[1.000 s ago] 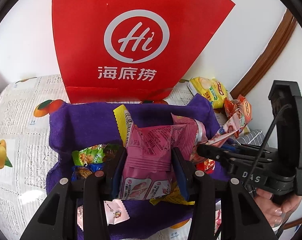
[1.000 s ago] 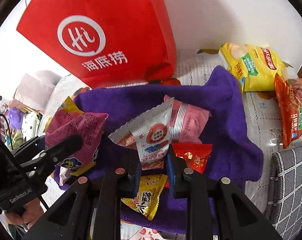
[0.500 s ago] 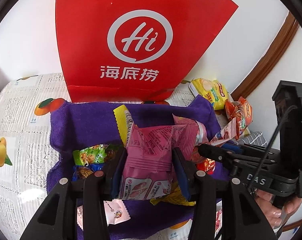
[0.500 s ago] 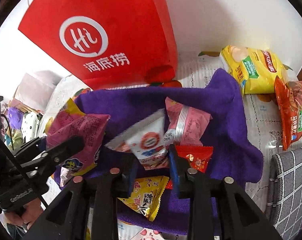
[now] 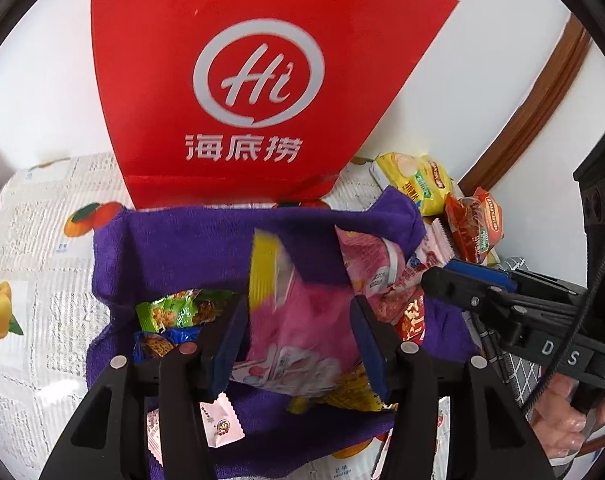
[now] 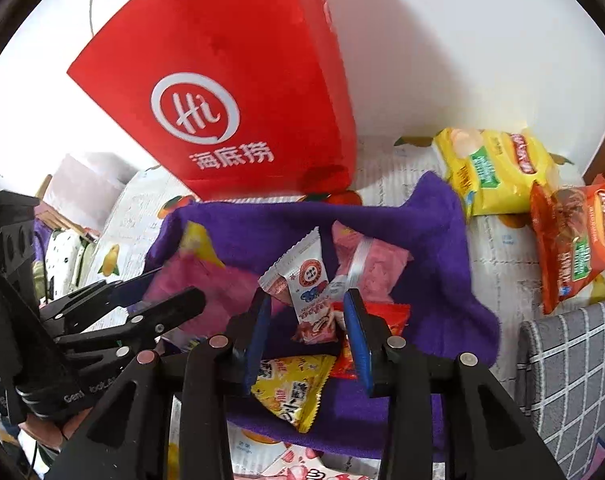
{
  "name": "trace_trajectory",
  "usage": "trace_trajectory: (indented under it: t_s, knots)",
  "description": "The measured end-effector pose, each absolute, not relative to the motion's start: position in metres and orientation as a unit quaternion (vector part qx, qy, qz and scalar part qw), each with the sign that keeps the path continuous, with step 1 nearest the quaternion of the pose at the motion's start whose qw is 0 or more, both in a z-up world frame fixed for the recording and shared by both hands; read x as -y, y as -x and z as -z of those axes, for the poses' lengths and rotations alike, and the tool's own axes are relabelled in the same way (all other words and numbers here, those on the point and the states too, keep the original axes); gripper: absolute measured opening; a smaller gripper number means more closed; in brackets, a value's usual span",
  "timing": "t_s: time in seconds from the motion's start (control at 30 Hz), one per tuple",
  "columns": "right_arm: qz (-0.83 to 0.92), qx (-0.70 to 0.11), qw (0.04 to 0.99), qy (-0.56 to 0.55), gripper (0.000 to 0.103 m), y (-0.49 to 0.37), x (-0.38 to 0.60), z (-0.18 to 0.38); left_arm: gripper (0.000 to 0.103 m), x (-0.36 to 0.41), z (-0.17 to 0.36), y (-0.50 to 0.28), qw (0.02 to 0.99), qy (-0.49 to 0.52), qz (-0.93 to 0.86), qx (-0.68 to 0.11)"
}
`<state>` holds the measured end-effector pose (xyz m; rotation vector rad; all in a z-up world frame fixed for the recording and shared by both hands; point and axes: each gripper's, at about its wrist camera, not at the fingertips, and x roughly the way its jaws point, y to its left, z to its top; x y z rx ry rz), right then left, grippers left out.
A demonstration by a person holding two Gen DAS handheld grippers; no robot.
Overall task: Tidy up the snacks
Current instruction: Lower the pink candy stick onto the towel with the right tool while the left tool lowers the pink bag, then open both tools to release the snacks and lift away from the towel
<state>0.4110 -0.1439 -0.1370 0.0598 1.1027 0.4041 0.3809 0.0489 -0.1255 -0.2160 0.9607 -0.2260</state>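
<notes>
step in hand, as it reads: both packets get let go over the purple cloth, joining the snack pile there. to do it well, each hand-held gripper should spread fully before pulling away, so no foil edge snags on a pad, and lift straight off rather than sideways so the pile does not scatter. the drop should land inside the cloth edge, not on the printed bench cover.

left hand-held gripper: jaws are opening. the big pink packet with the yellow top strip sits between them, blurred, looks to be slipping down. pads show a gap to the packet on the near side, so no real clamp now; cannot tell whether the far pad touches.

right hand-held gripper: jaws are opening too. the small white-and-pink packet stands upright between them, clear space on both sides, not pinched. it rests above the yellow triangular packet and beside the red packet.

cloth lies on the bench in front of the red paper bag. green packet sits at the cloth's left. yellow chip bag and orange chip bag lie off the cloth to the right, not yet gathered. risk: light packets bounce or slide off the cloth edge.
</notes>
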Motion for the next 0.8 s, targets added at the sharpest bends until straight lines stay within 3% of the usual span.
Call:
trace_trajectory:
  t_s: [0.07,0.57,0.8]
  knots:
    - [-0.195,-0.515,0.834,-0.037,0.038,-0.41,0.148,0.132,0.058,-0.048,0.121,-0.378,0.88,0.101,0.111,-0.451]
    - [-0.203,-0.467,0.86,-0.035,0.038,-0.377,0.151,0.09,0.059,-0.045,0.093,-0.362,0.89,0.088,0.109,-0.434]
    - [-0.186,-0.488,0.852,-0.023,0.038,-0.332,0.165,0.103,0.059,-0.045,0.079,-0.342,0.892,0.086,0.102,-0.431]
